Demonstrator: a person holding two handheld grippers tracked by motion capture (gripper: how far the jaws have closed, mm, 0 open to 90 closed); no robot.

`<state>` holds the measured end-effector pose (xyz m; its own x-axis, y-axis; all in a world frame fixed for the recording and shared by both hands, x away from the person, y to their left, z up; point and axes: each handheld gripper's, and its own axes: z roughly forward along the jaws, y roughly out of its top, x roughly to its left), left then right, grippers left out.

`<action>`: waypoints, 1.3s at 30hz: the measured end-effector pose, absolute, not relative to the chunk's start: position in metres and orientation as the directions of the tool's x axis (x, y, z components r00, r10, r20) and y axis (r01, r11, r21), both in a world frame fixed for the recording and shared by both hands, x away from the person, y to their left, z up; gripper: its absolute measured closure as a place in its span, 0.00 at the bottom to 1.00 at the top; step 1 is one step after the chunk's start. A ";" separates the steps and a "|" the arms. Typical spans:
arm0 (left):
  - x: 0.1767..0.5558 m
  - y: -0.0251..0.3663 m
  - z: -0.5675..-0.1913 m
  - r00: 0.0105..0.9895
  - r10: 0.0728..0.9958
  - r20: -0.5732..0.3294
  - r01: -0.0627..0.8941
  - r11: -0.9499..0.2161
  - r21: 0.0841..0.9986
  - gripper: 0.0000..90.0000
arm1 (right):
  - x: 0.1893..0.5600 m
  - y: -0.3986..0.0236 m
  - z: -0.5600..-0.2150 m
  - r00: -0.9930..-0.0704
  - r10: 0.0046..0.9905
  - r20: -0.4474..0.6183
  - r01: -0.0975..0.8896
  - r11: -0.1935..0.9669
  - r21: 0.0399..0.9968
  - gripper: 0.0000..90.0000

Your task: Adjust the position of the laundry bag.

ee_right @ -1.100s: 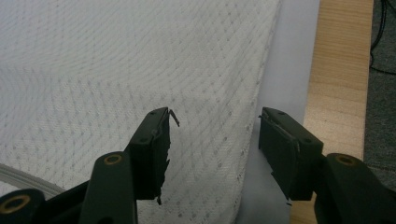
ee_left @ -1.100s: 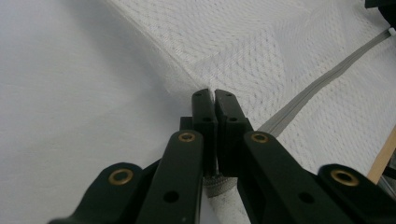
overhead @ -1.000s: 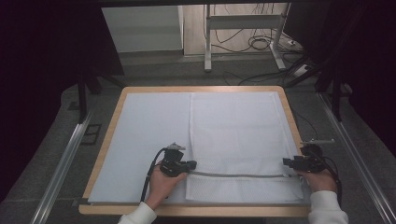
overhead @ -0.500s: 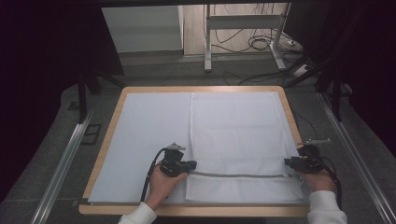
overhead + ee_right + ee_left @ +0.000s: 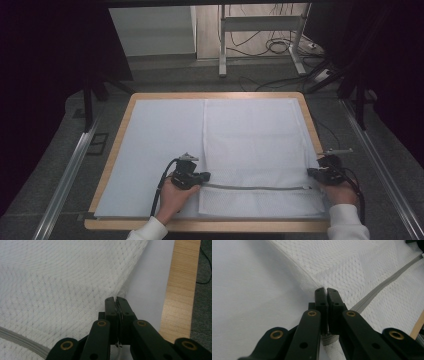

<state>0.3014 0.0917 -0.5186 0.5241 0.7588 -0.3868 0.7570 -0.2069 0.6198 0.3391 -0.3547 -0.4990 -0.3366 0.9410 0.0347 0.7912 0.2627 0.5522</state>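
A white mesh cloth (image 5: pixel 250 140) with a grey zipper (image 5: pixel 255 188) lies flat on the right half of the table. My left gripper (image 5: pixel 204 177) is shut on the cloth's left edge by the zipper's end, and the mesh (image 5: pixel 352 272) is pinched at its tips (image 5: pixel 323 290). My right gripper (image 5: pixel 311 173) holds the right edge. Its jaws have just been closing, and they now pinch the mesh (image 5: pixel 62 285) at the tips (image 5: pixel 115 298). Both grippers rest low on the table, held by the person's hands.
A white sheet (image 5: pixel 160 145) covers the wooden table (image 5: pixel 311 120); its wooden rim (image 5: pixel 180 290) runs close beside my right gripper. Metal rails (image 5: pixel 70 165) flank the table on the floor. A metal stand with cables (image 5: pixel 260 45) is beyond the far edge.
The right gripper's jaws have closed on the cloth's right edge. Both hands have stayed in place, and the cloth lies as before.
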 end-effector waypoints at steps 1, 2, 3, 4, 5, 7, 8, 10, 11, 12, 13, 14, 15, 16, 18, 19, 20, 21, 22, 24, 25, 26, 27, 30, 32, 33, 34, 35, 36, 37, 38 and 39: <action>0.301 0.092 -0.519 0.524 0.759 -0.387 0.757 -0.207 0.619 0.98 | 0.339 -0.355 -0.499 -0.338 0.941 0.037 0.790 0.262 0.554 0.97; 0.301 0.092 -0.519 0.524 0.759 -0.387 0.757 -0.207 0.619 0.98 | 0.339 -0.355 -0.499 -0.338 0.941 0.037 0.790 0.262 0.554 0.97; 0.302 0.092 -0.519 0.523 0.759 -0.387 0.758 -0.207 0.619 0.98 | 0.339 -0.355 -0.499 -0.338 0.940 0.038 0.790 0.262 0.554 0.97; 0.302 0.092 -0.519 0.523 0.759 -0.387 0.758 -0.207 0.619 0.98 | 0.339 -0.356 -0.499 -0.342 0.939 0.042 0.788 0.263 0.556 0.97; 0.302 0.092 -0.519 0.523 0.760 -0.386 0.758 -0.207 0.619 0.98 | 0.339 -0.356 -0.499 -0.343 0.938 0.044 0.788 0.262 0.558 0.97; 0.302 0.092 -0.519 0.524 0.760 -0.385 0.756 -0.207 0.621 0.98 | 0.339 -0.356 -0.499 -0.344 0.938 0.045 0.787 0.262 0.559 0.97; 0.302 0.093 -0.519 0.521 0.762 -0.385 0.756 -0.203 0.622 0.98 | 0.339 -0.356 -0.499 -0.344 0.938 0.045 0.786 0.261 0.560 0.98; 0.302 0.094 -0.519 0.518 0.763 -0.386 0.757 -0.200 0.622 0.98 | 0.340 -0.355 -0.499 -0.346 0.937 0.044 0.784 0.263 0.562 0.98; 0.302 0.095 -0.519 0.517 0.764 -0.385 0.758 -0.199 0.621 0.98 | 0.340 -0.354 -0.499 -0.348 0.937 0.044 0.783 0.265 0.563 0.98; 0.302 0.096 -0.520 0.515 0.765 -0.387 0.759 -0.197 0.621 0.98 | 0.340 -0.353 -0.499 -0.351 0.935 0.042 0.782 0.268 0.562 0.97; 0.302 0.096 -0.520 0.516 0.765 -0.385 0.759 -0.199 0.620 0.98 | 0.340 -0.353 -0.499 -0.353 0.934 0.043 0.781 0.270 0.563 0.97; 0.302 0.097 -0.520 0.513 0.767 -0.384 0.760 -0.199 0.619 0.98 | 0.340 -0.352 -0.499 -0.354 0.934 0.046 0.781 0.268 0.564 0.97; 0.302 0.097 -0.520 0.513 0.767 -0.384 0.760 -0.199 0.619 0.98 | 0.340 -0.352 -0.499 -0.354 0.934 0.046 0.781 0.268 0.564 0.97; 0.302 0.099 -0.520 0.512 0.768 -0.385 0.759 -0.195 0.621 0.98 | 0.340 -0.351 -0.499 -0.358 0.933 0.046 0.778 0.271 0.567 0.98; 0.302 0.100 -0.520 0.510 0.769 -0.385 0.761 -0.195 0.619 0.98 | 0.340 -0.349 -0.499 -0.361 0.931 0.044 0.775 0.273 0.570 0.98; 0.302 0.101 -0.520 0.510 0.770 -0.384 0.761 -0.195 0.619 0.98 | 0.339 -0.349 -0.499 -0.363 0.931 0.047 0.775 0.274 0.570 0.98; 0.302 0.102 -0.520 0.507 0.771 -0.385 0.762 -0.193 0.618 0.98 | 0.339 -0.348 -0.498 -0.369 0.928 0.047 0.773 0.278 0.570 0.97; 0.301 0.103 -0.520 0.508 0.771 -0.384 0.762 -0.194 0.618 0.98 | 0.339 -0.348 -0.498 -0.372 0.927 0.047 0.771 0.280 0.571 0.98; 0.301 0.103 -0.520 0.508 0.771 -0.384 0.762 -0.194 0.618 0.98 | 0.339 -0.348 -0.498 -0.372 0.927 0.047 0.771 0.280 0.571 0.98; 0.300 0.108 -0.520 0.498 0.776 -0.387 0.763 -0.180 0.621 0.98 | 0.339 -0.346 -0.498 -0.382 0.922 0.059 0.767 0.281 0.576 0.98; 0.300 0.109 -0.519 0.499 0.776 -0.385 0.762 -0.182 0.622 0.98 | 0.339 -0.345 -0.498 -0.386 0.920 0.064 0.766 0.281 0.578 0.98; 0.300 0.111 -0.519 0.495 0.778 -0.387 0.763 -0.176 0.622 0.98 | 0.339 -0.344 -0.498 -0.390 0.918 0.067 0.764 0.283 0.580 0.98; 0.300 0.113 -0.519 0.493 0.779 -0.388 0.764 -0.173 0.622 0.98 | 0.339 -0.343 -0.497 -0.395 0.916 0.068 0.761 0.285 0.583 0.97; 0.299 0.116 -0.519 0.490 0.779 -0.391 0.765 -0.170 0.621 0.98 | 0.339 -0.340 -0.498 -0.403 0.913 0.066 0.757 0.291 0.585 0.97; 0.299 0.116 -0.519 0.490 0.779 -0.391 0.765 -0.170 0.621 0.98 | 0.339 -0.339 -0.498 -0.404 0.913 0.066 0.756 0.292 0.585 0.97; 0.299 0.118 -0.519 0.488 0.780 -0.391 0.766 -0.168 0.621 0.98 | 0.339 -0.338 -0.498 -0.407 0.911 0.069 0.755 0.293 0.587 0.97; 0.299 0.118 -0.519 0.488 0.781 -0.391 0.766 -0.168 0.621 0.98 | 0.339 -0.338 -0.498 -0.407 0.911 0.072 0.755 0.291 0.588 0.97; 0.299 0.118 -0.519 0.488 0.781 -0.391 0.766 -0.168 0.621 0.98 | 0.339 -0.337 -0.498 -0.408 0.910 0.072 0.753 0.291 0.590 0.97; 0.299 0.120 -0.519 0.489 0.779 -0.392 0.766 -0.168 0.621 0.98 | 0.339 -0.337 -0.498 -0.410 0.909 0.073 0.752 0.291 0.592 0.98; 0.299 0.121 -0.518 0.487 0.781 -0.390 0.765 -0.166 0.623 0.98 | 0.339 -0.336 -0.498 -0.410 0.909 0.075 0.751 0.290 0.593 0.97; 0.299 0.121 -0.518 0.487 0.781 -0.390 0.765 -0.166 0.623 0.98 | 0.339 -0.336 -0.498 -0.410 0.909 0.076 0.751 0.289 0.594 0.97; 0.299 0.123 -0.518 0.486 0.782 -0.389 0.764 -0.164 0.624 0.98 | 0.339 -0.335 -0.499 -0.412 0.908 0.077 0.750 0.290 0.594 0.97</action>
<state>0.2994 0.1232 -0.5178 0.4863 0.7823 -0.3892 0.7637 -0.1641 0.6243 0.3392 -0.3346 -0.4986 -0.4122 0.9079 0.0765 0.7499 0.2903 0.5944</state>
